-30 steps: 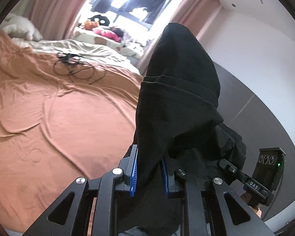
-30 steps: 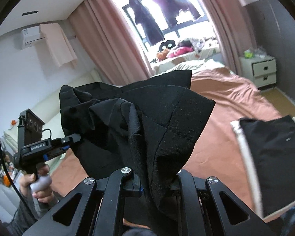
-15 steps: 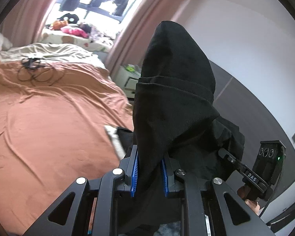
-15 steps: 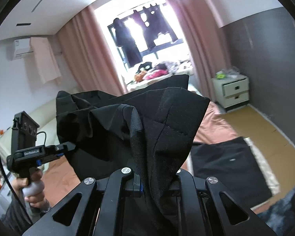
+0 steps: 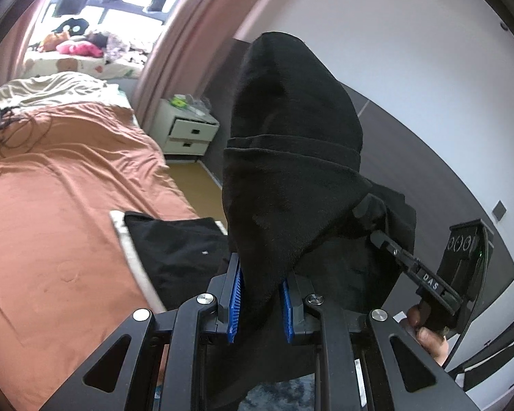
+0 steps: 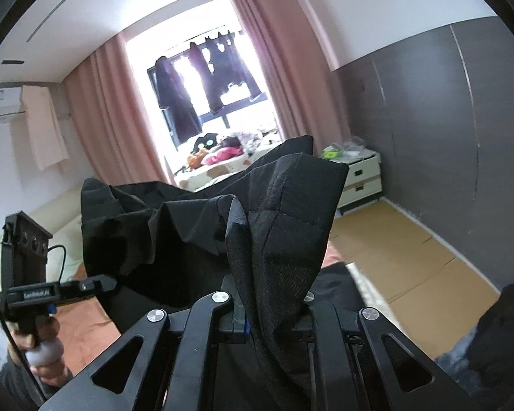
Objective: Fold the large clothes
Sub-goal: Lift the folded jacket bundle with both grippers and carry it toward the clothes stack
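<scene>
Two tools, left tool (image 5: 259,299) and right tool (image 6: 274,311), each clamp the black garment (image 5: 291,185) above the bed (image 5: 51,188); only the right view shows the floor (image 6: 404,260).

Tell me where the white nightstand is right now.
The white nightstand stands against the dark wall beside the pink curtain, past the bed's far corner; right wrist view shows it centre-right.
</scene>
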Available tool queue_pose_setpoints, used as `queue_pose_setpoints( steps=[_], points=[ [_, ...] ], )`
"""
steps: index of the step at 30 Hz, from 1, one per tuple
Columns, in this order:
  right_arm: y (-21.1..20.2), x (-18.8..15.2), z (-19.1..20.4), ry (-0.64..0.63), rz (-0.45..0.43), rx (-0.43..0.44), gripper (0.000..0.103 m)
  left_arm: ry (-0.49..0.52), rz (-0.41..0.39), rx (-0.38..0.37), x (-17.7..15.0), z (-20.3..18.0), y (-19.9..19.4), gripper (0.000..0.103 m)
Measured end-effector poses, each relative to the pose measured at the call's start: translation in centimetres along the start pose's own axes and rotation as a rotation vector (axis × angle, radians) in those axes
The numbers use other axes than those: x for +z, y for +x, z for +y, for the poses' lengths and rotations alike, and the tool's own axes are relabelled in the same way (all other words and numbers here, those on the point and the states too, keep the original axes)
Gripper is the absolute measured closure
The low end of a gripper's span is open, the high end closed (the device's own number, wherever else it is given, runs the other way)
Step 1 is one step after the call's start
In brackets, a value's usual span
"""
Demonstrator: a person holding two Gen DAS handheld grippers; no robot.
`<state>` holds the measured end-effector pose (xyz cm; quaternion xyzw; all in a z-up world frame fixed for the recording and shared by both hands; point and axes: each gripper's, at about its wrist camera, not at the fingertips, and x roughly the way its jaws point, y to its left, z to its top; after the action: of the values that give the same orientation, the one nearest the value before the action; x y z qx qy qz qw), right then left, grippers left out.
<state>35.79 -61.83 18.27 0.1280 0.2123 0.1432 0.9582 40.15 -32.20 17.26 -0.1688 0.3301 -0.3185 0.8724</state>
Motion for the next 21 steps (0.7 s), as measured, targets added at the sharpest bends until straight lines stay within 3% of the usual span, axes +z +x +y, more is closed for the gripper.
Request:
queue_pose_setpoints(
  steps=[7, 21],
  points=[
    [2.2, 0.5, -2.2, 0.036, 0.030, -0.035, 0.093, 0.014, 0.046, -0.017, 0.0, -1.1, 3.1, 0.082],
    [15.8, 1.7, -6.0, 0.113, 0.171, -0.109, 0.094, -0.027, 0.157, 0.030, 4.8, 7.0, 12.3, 0.085]
  ],
)
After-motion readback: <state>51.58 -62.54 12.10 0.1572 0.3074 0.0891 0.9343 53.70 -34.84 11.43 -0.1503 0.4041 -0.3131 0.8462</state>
